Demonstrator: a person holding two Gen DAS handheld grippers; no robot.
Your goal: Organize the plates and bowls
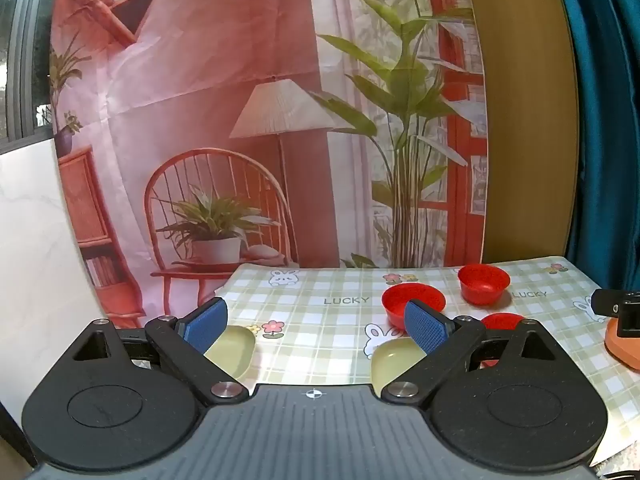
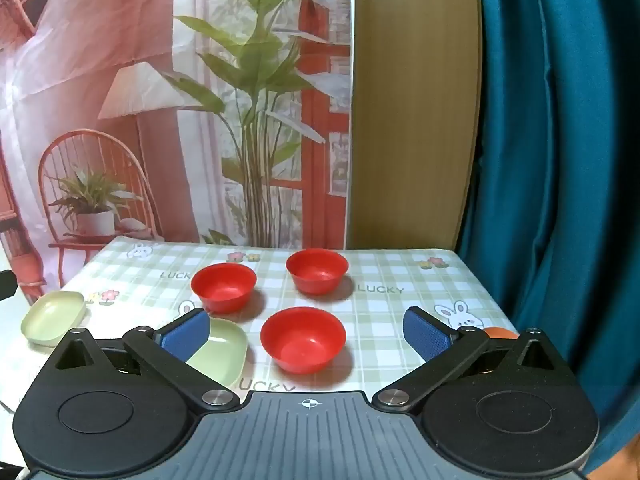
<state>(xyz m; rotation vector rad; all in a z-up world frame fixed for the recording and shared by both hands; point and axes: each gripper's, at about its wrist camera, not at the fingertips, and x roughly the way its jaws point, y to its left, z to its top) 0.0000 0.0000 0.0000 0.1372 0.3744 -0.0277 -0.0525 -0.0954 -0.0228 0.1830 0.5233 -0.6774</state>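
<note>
You are holding both grippers above the near edge of a table covered in a green-and-white checked cloth point(image 2: 400, 272) printed with rabbits, flowers and the word LUCKY. Your left gripper point(image 1: 316, 324) is spreading its blue pads wide, with nothing between them. Your right gripper point(image 2: 306, 330) is likewise gaping fully, pinching nothing.

Three red bowls are sitting upright on the cloth, apart from one another. The nearest bowl point(image 2: 303, 339) is lying between your right gripper's fingers in its view. A second red bowl point(image 2: 223, 286) is sitting farther back to the left, and a third red bowl point(image 2: 317, 271) is sitting farthest back.

Two pale green plates are resting on the left side. One green plate point(image 2: 222, 346) is lying just left of the nearest bowl, partly hidden behind your right gripper's left finger. The other green plate point(image 2: 54, 317) is sitting at the table's left edge.

A printed backdrop point(image 1: 240, 120) of a chair, lamp and plants is hanging behind the table, with a teal curtain point(image 2: 560, 160) on the right.
</note>
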